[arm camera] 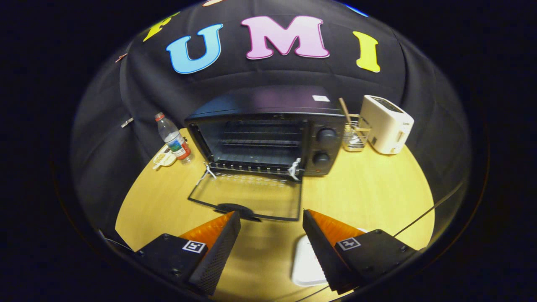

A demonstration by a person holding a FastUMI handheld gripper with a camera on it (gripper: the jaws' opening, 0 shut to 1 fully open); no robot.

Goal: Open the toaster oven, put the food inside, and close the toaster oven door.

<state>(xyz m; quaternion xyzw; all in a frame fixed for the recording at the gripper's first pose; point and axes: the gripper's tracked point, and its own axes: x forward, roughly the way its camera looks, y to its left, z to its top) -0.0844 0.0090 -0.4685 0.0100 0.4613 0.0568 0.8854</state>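
Observation:
A black toaster oven (268,134) stands at the back of the wooden table, beyond my fingers. Its glass door (247,199) lies folded down flat toward me, with the dark handle at its front edge just ahead of the left finger. The oven's cavity shows wire racks and nothing on them. My gripper (272,220) is open, nothing between the fingers, hovering above the table in front of the door. A white plate (306,264) lies on the table partly under the right finger; what it holds is hidden.
A plastic water bottle (174,140) and a small dish of snacks (163,158) stand left of the oven. To the oven's right sit a wire holder with utensils (354,136) and a white toaster (386,123). A thin cable (423,216) crosses the table on the right.

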